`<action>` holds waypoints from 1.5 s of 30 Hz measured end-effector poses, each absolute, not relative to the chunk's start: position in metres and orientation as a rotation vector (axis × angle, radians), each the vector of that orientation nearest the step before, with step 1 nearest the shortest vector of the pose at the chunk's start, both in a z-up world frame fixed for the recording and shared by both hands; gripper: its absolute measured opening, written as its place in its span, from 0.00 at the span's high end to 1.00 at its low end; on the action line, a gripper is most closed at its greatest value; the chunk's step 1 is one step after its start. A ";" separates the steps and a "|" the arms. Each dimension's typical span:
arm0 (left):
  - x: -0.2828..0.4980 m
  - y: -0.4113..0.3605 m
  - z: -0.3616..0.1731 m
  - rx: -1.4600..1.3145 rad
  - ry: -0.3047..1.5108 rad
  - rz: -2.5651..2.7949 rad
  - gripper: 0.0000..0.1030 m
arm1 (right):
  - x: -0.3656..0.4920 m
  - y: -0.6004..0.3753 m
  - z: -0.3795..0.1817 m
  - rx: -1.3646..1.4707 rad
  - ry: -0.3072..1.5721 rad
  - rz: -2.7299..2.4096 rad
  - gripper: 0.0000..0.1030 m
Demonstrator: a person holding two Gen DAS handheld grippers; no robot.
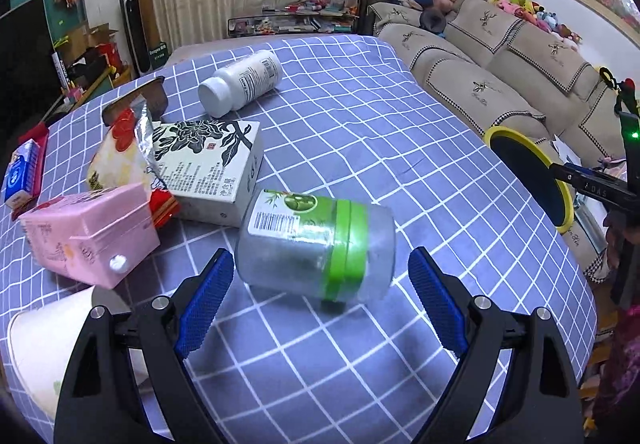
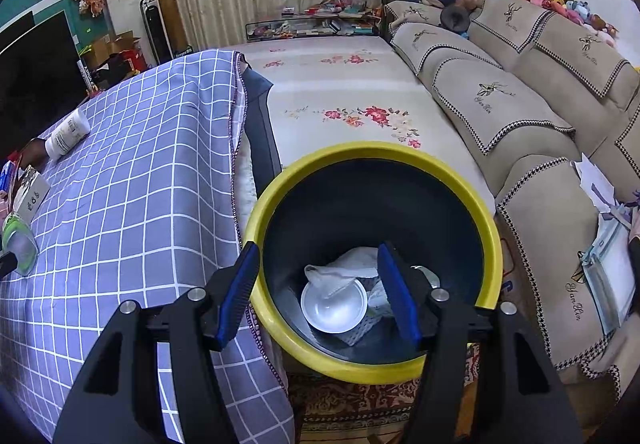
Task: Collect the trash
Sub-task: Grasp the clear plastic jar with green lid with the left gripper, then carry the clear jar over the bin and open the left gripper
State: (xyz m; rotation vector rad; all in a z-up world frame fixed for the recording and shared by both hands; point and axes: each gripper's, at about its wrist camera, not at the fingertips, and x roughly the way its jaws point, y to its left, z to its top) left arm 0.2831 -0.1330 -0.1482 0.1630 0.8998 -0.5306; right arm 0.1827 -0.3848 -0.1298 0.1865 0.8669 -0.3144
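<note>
Left gripper (image 1: 322,298) gapes wide, empty, over the checked tablecloth (image 1: 400,148); clear jar (image 1: 316,248) at twelve o'clock. Right gripper (image 2: 318,294), spread and empty, hangs above the yellow-rimmed bin (image 2: 460,180); sofa (image 2: 500,92) at two o'clock.

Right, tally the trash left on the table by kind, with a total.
Jars: 1, clear jar
Bottles: 1, white bottle
Boxes and cartons: 3, pink carton, flower-print box, blue box
Wrappers: 1, snack bag
Paper cups: 1, paper cup
Total: 7
</note>
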 end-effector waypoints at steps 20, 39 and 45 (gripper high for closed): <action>0.273 -0.160 -0.145 0.234 0.876 -0.570 0.30 | 0.181 -0.385 -0.133 0.208 0.861 -0.286 0.43; 0.235 -0.402 -0.115 0.420 0.831 -0.973 0.30 | 0.085 -0.479 -0.118 0.316 0.758 -0.506 0.43; 0.252 -0.487 -0.149 0.495 0.931 -1.000 0.30 | 0.065 -0.506 -0.131 0.362 0.777 -0.540 0.43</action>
